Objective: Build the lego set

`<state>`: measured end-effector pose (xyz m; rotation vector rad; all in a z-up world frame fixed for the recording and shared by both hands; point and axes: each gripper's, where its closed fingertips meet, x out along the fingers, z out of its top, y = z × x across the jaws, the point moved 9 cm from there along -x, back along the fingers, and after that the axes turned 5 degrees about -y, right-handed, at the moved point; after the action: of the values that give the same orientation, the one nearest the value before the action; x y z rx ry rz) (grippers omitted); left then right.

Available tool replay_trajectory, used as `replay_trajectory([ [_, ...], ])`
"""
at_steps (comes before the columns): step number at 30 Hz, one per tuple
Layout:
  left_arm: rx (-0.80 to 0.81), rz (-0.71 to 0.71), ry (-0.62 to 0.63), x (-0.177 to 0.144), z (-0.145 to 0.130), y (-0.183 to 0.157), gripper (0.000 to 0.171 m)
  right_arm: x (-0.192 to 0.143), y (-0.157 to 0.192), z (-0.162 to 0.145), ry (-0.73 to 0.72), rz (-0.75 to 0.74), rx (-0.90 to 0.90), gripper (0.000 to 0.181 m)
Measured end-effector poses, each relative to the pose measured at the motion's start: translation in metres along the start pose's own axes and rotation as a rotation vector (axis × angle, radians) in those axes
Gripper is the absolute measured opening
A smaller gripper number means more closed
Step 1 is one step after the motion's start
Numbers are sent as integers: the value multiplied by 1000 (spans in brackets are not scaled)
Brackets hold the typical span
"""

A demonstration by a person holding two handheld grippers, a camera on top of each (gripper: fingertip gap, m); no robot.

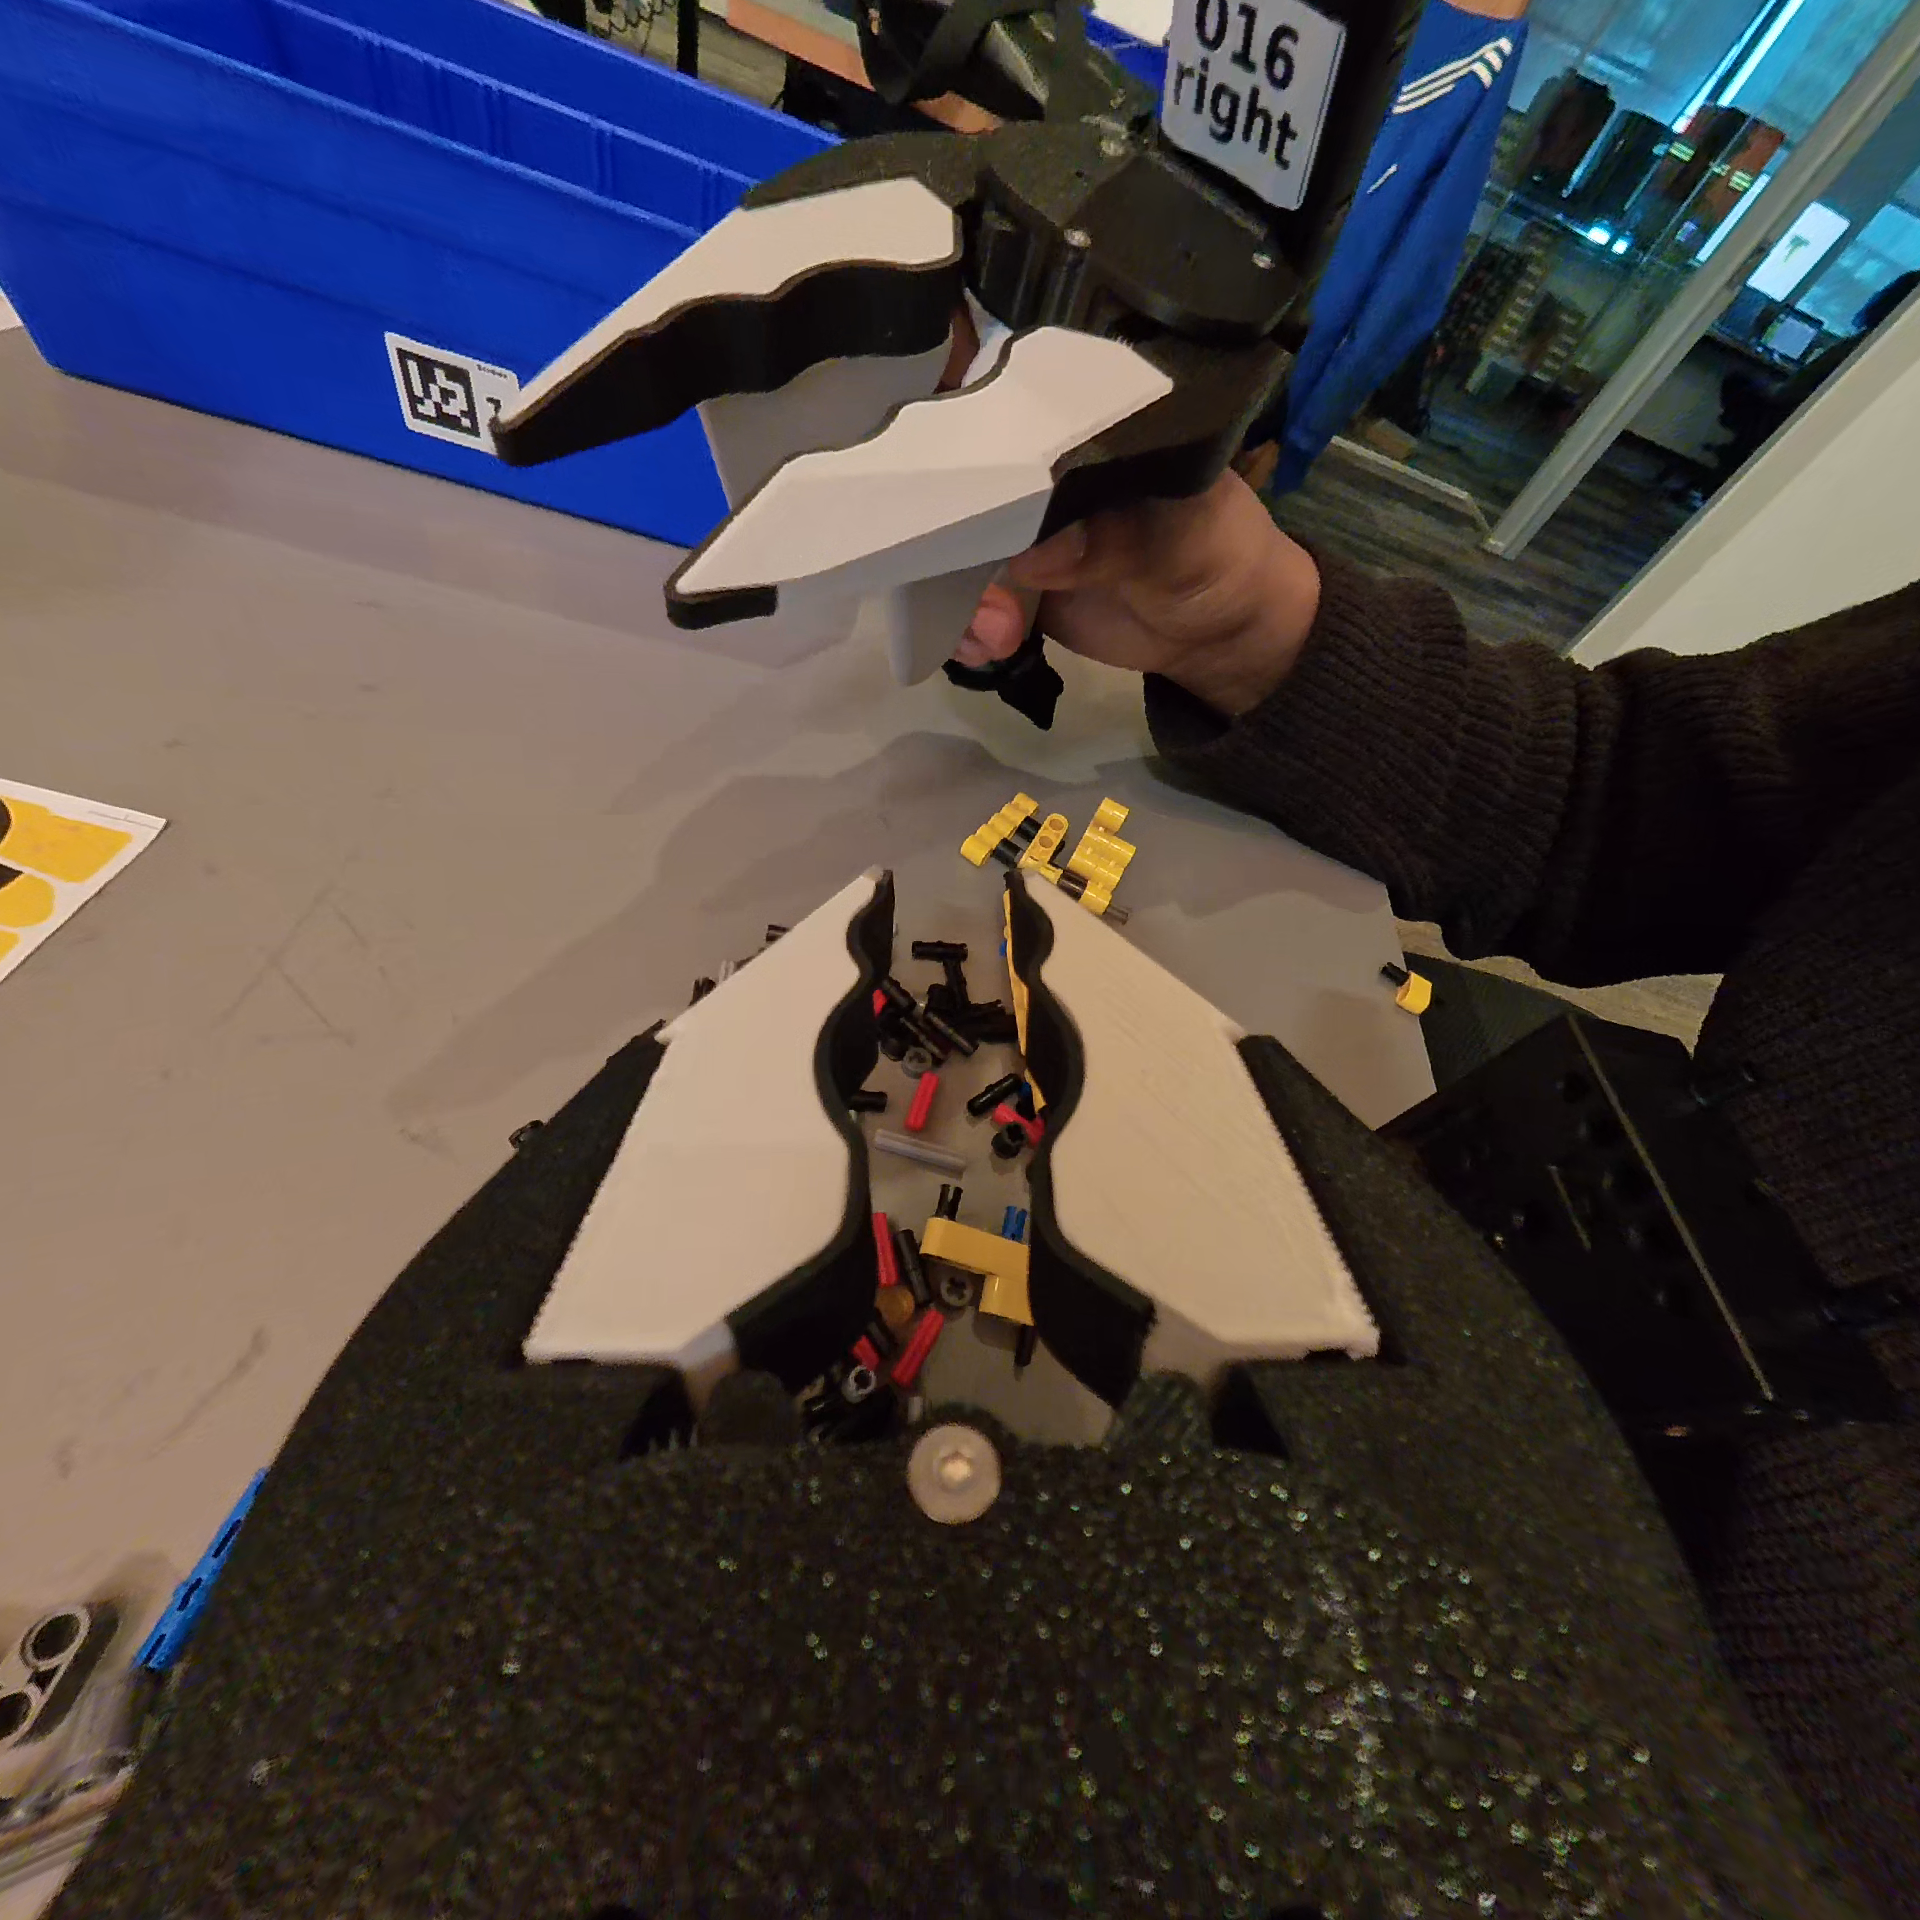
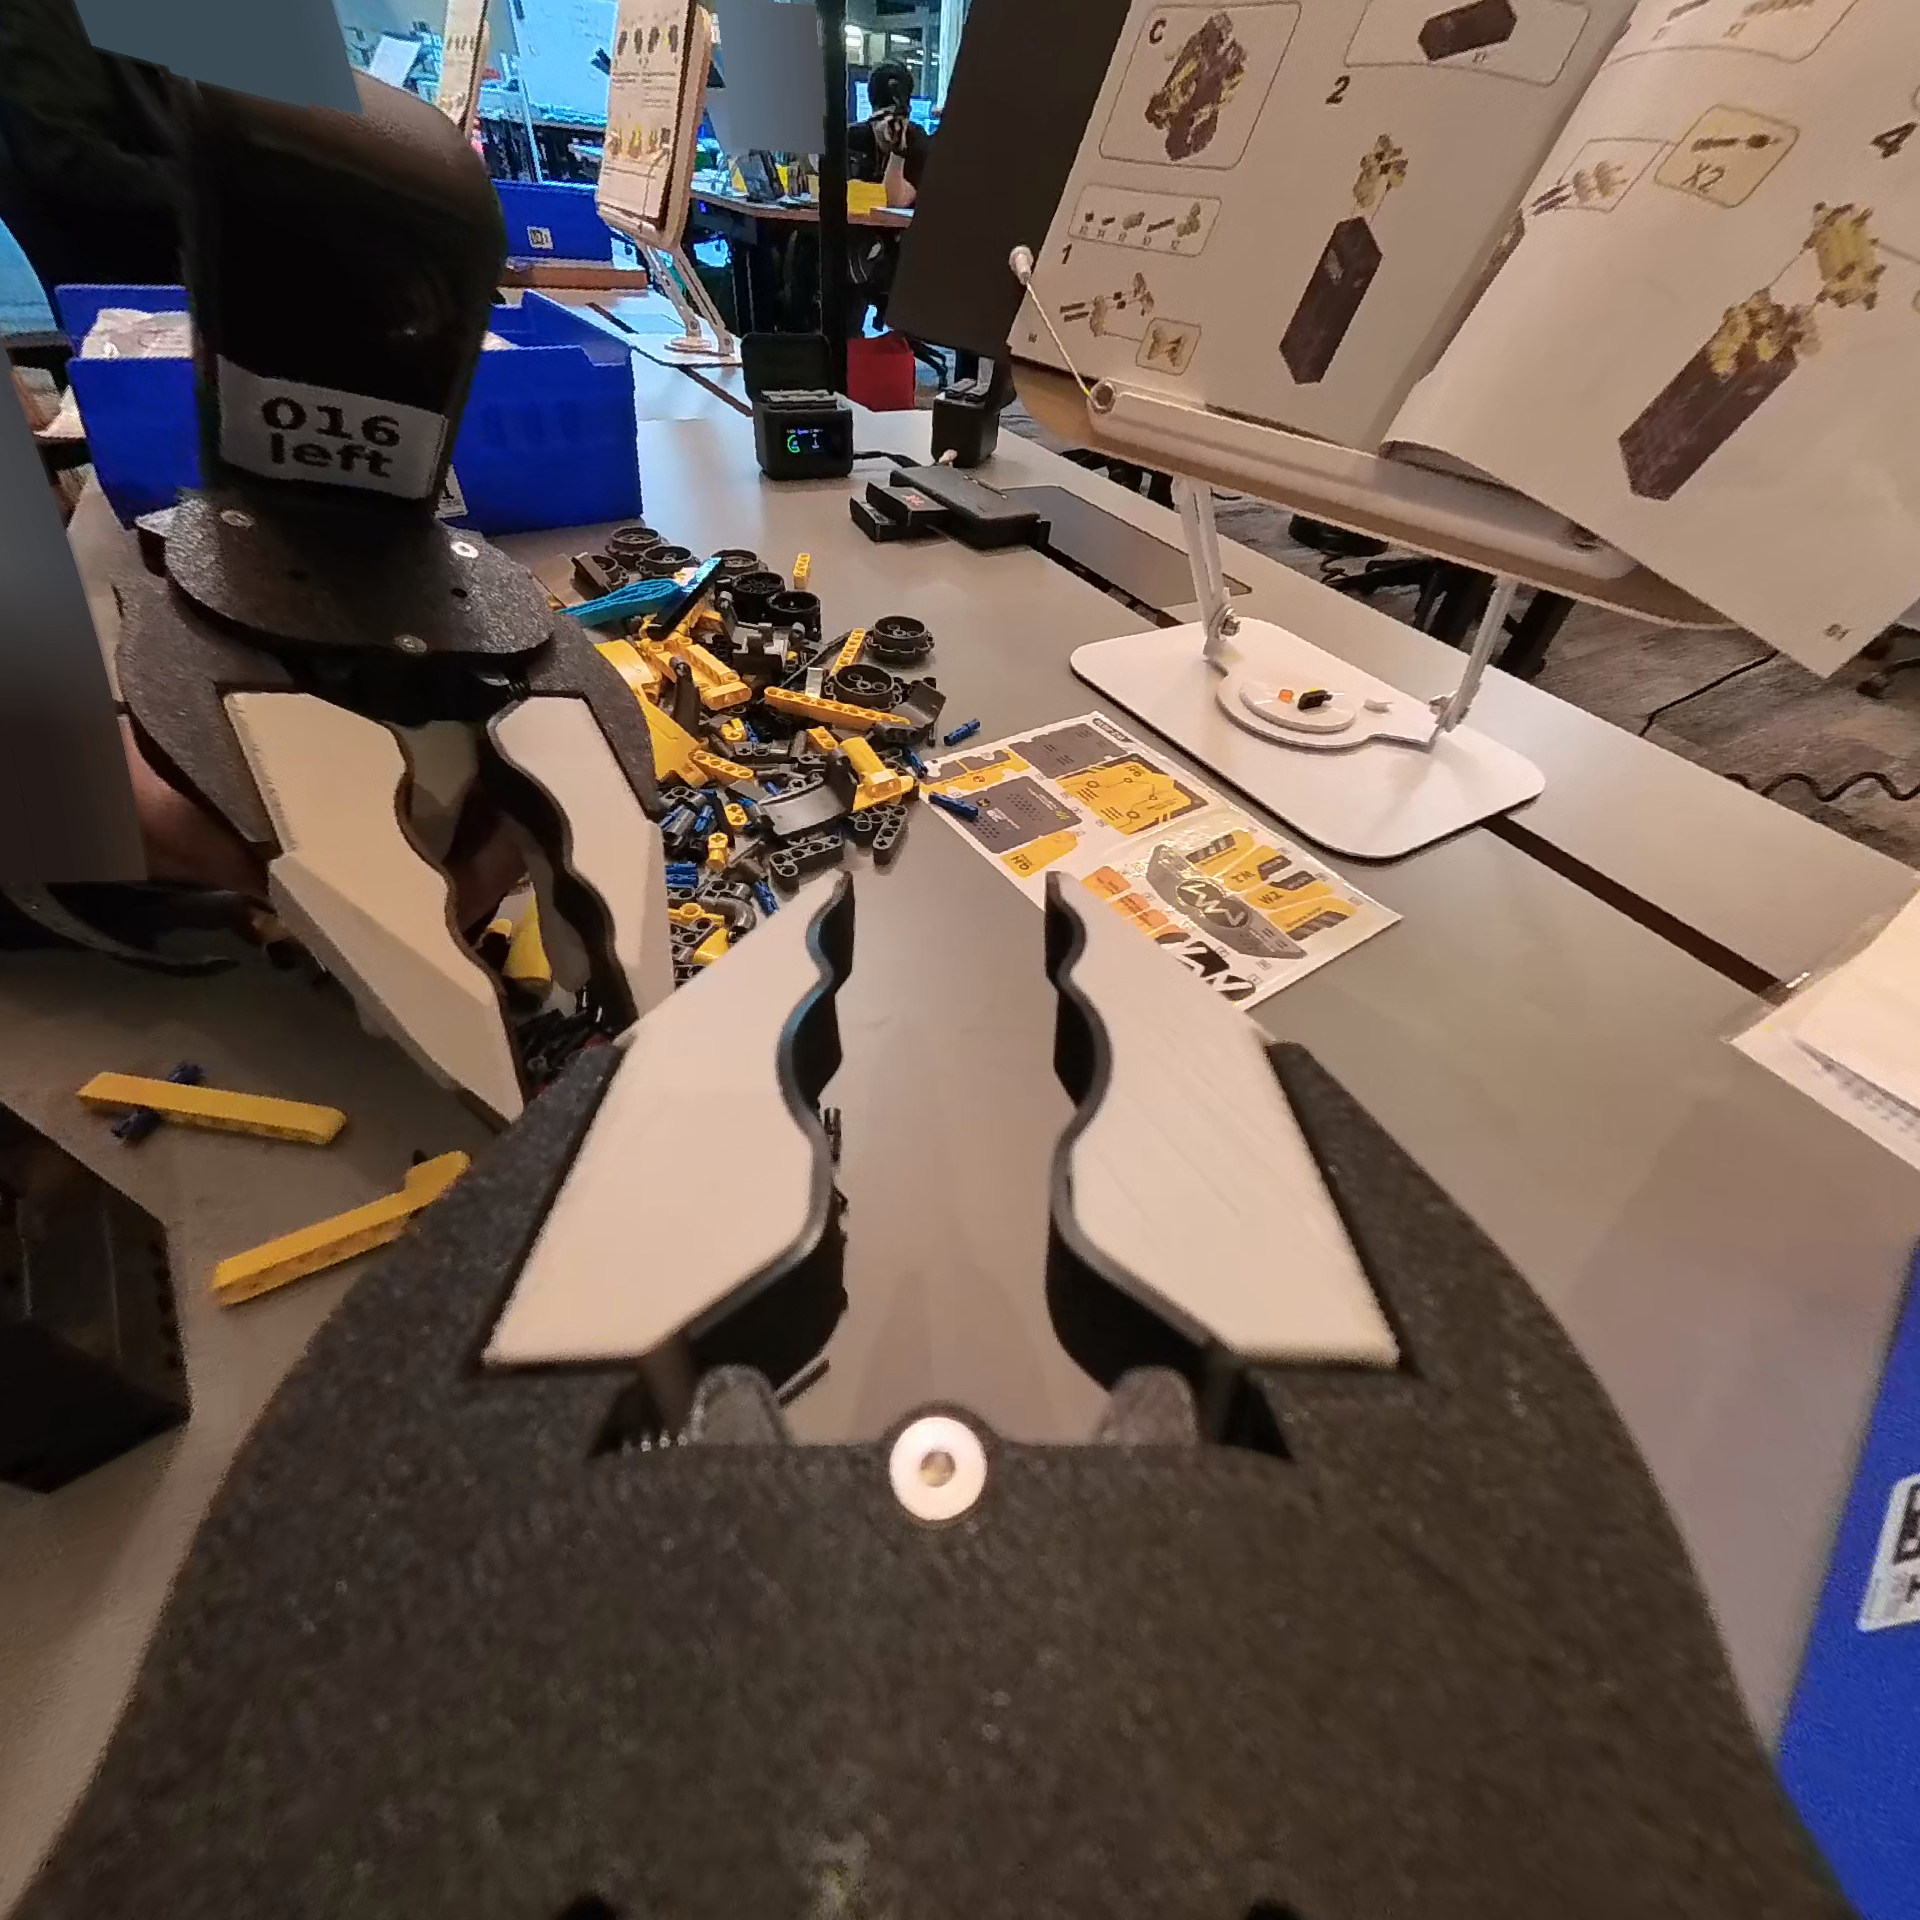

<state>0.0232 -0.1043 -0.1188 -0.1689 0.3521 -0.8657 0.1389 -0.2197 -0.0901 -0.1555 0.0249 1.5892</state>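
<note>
You are holding the left gripper (image 1: 948, 894) low and tilted downward, its jaws parted with a clear gap between them. You are keeping the right gripper (image 2: 951, 894) raised above it, fingers spread wide and empty, your right hand (image 1: 1164, 592) wrapping its handle in a dark knit sleeve (image 1: 1538, 790).

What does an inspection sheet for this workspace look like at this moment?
Surface: grey table.
Job's things: pile of yellow and black building parts; small pins under the left gripper.
Clutter: sticker sheet, instruction booklet on white stand, blue bin.
Grippers: left gripper open, low over the pins, holding nothing; right gripper open, empty, raised above the table.
Cables: black cable beside chargers.
Surroundings: further tables, person seated behind.
</note>
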Motion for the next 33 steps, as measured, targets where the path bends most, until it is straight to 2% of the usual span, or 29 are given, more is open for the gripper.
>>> replay_trajectory([
  [6, 12, -14, 35, 3, -3, -2, 22, -11, -2, 11, -40, -27, -15, 36],
  [9, 0, -49, 86, 8, -6, -4, 22, -28, 6, 25, -173, -20, -74, 15],
  [11, 6, -48, 98, 9, -7, -6, 22, -43, 10, 29, -264, -74, -87, 8],
  [14, 6, -54, 126, 12, -9, -6, 22, -62, 18, 24, -280, -111, -5, 2],
  [18, -15, -88, 176, 22, -10, -7, 22, -77, 29, 3, -110, -68, 118, 3],
  [20, -5, -106, 201, 28, -10, -10, 22, -79, 37, -6, 11, -7, 138, 14],
  [24, 34, -95, 304, 42, -15, -13, 22, -75, 50, -26, 290, 71, 85, 26],
  [27, 40, -94, 358, 49, -18, -14, 22, -71, 58, -36, 445, 116, 45, 33],
  [30, 52, -105, 351, 52, -18, -17, 22, -77, 63, -39, 503, 163, 0, 45],
  [33, 52, -115, 345, 52, -17, -17, 22, -85, 65, -45, 492, 161, -52, 46],
])
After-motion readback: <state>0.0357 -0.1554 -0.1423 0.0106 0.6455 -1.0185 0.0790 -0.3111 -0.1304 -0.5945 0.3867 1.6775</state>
